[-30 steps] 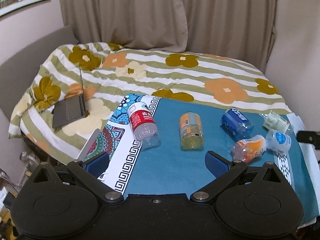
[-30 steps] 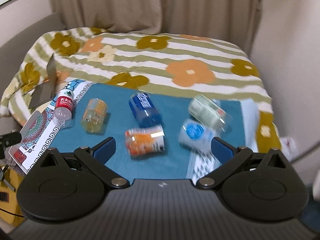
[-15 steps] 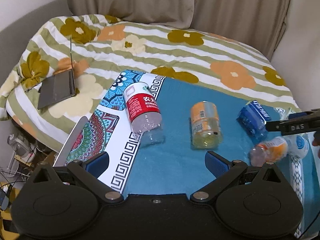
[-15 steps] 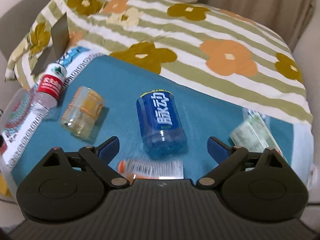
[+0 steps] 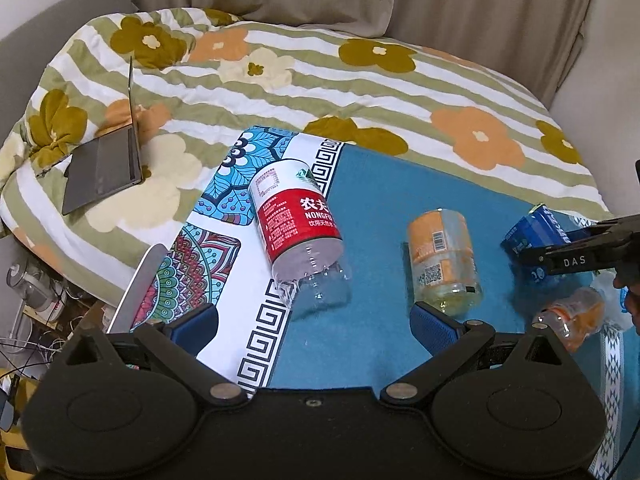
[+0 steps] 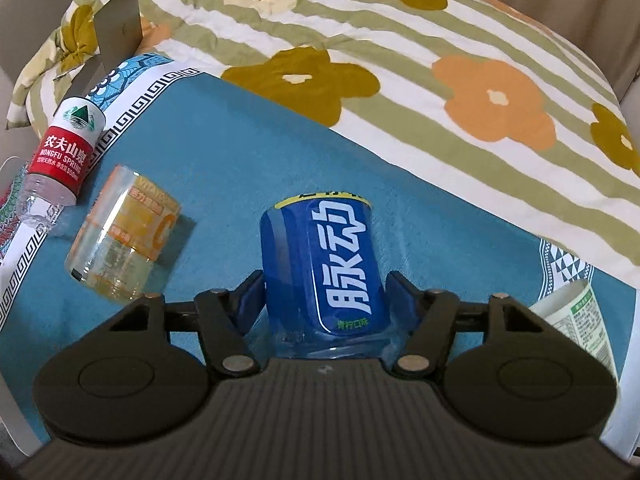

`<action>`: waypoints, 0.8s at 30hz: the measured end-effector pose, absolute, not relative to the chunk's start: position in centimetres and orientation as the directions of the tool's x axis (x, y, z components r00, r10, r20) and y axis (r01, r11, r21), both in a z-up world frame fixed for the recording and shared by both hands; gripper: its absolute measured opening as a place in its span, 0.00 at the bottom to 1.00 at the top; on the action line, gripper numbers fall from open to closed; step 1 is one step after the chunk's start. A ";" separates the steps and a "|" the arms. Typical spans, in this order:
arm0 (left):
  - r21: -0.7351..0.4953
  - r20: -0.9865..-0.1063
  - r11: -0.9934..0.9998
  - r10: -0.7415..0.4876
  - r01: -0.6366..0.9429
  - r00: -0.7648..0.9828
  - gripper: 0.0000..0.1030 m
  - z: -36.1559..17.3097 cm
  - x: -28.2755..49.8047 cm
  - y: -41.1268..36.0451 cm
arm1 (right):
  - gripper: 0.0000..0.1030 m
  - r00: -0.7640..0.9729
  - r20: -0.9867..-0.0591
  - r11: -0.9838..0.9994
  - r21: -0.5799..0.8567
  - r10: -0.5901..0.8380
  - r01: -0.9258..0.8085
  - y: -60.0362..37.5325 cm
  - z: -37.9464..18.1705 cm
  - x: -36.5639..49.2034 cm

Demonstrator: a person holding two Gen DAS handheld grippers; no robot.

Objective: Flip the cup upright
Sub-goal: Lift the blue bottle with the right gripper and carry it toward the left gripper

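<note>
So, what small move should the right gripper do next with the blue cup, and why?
Probably finish closing and confirm the grip before lifting. The right gripper has its blue pads on both sides of the blue cup, which lies on its side on the teal mat; firm contact cannot be told. The left gripper is open and holds nothing.
</note>
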State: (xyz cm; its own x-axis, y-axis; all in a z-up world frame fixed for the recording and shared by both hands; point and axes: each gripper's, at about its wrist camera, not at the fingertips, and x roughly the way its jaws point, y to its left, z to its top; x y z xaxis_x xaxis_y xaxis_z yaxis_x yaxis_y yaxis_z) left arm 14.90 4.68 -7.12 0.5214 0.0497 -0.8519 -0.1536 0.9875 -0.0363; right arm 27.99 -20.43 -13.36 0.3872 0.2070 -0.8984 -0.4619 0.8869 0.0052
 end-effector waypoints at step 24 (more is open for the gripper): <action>-0.034 -0.781 0.975 0.110 -0.218 0.615 1.00 -3.2 6.0 2.8 | 0.76 0.414 -0.827 0.903 0.234 0.379 -0.359 -21.2 -4.8 17.5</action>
State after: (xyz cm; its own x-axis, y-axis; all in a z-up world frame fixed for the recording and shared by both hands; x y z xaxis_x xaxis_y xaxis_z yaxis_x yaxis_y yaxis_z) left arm 6.04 2.76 -3.24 0.6145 0.1100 -0.7812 -0.2182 0.9753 -0.0344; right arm 17.54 -21.19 -4.76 0.4140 0.3794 -0.8275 -0.3593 0.9033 0.2344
